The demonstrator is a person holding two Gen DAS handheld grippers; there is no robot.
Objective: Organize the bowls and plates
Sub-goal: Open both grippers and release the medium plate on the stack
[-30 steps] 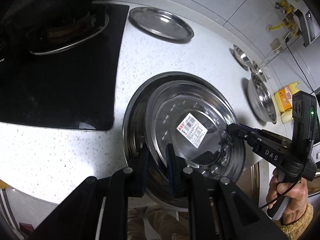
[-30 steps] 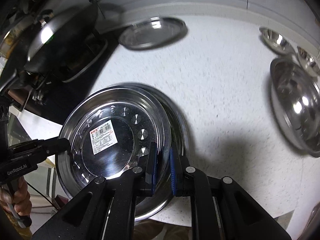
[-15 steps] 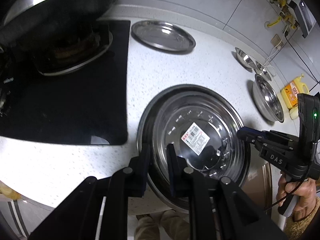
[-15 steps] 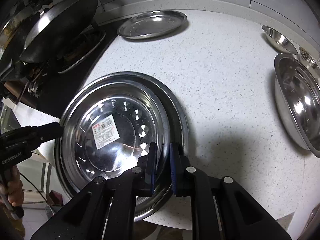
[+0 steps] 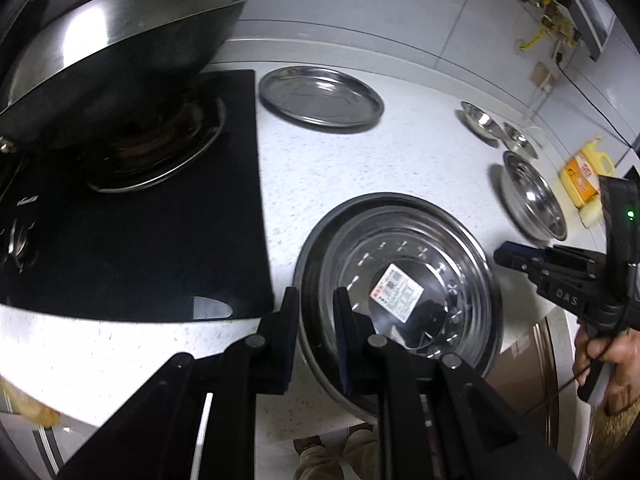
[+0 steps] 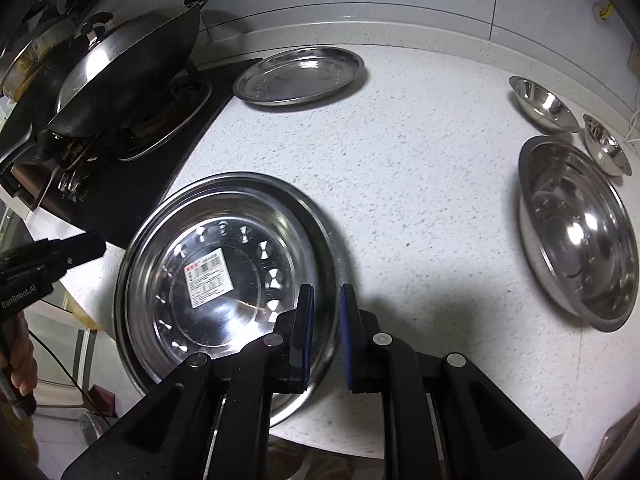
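Observation:
A steel plate with a paper label (image 5: 400, 256) (image 6: 224, 312) lies nested in a larger steel plate (image 5: 384, 200) (image 6: 256, 180) near the counter's front edge. My left gripper (image 5: 316, 312) hovers over the stack's left rim with its jaws narrow and nothing pinched; the right wrist view shows its tip (image 6: 96, 246) clear of the rim. My right gripper (image 6: 324, 312) hangs above the right rim, shut and empty, and its tip (image 5: 504, 258) stands just off the plate. A third plate (image 5: 320, 100) (image 6: 300, 76) lies at the back.
A large steel bowl (image 6: 580, 236) and two small bowls (image 6: 544, 104) (image 6: 606, 146) sit at the right. A lidded wok (image 5: 112, 60) stands on the black hob (image 5: 160, 240) to the left. A yellow bottle (image 5: 582, 176) is at the far right. The counter edge runs just below the stack.
The labelled plate, tilted in both grippers a second ago, now lies flat in the larger plate. Both grippers have drawn back and up from its rim.

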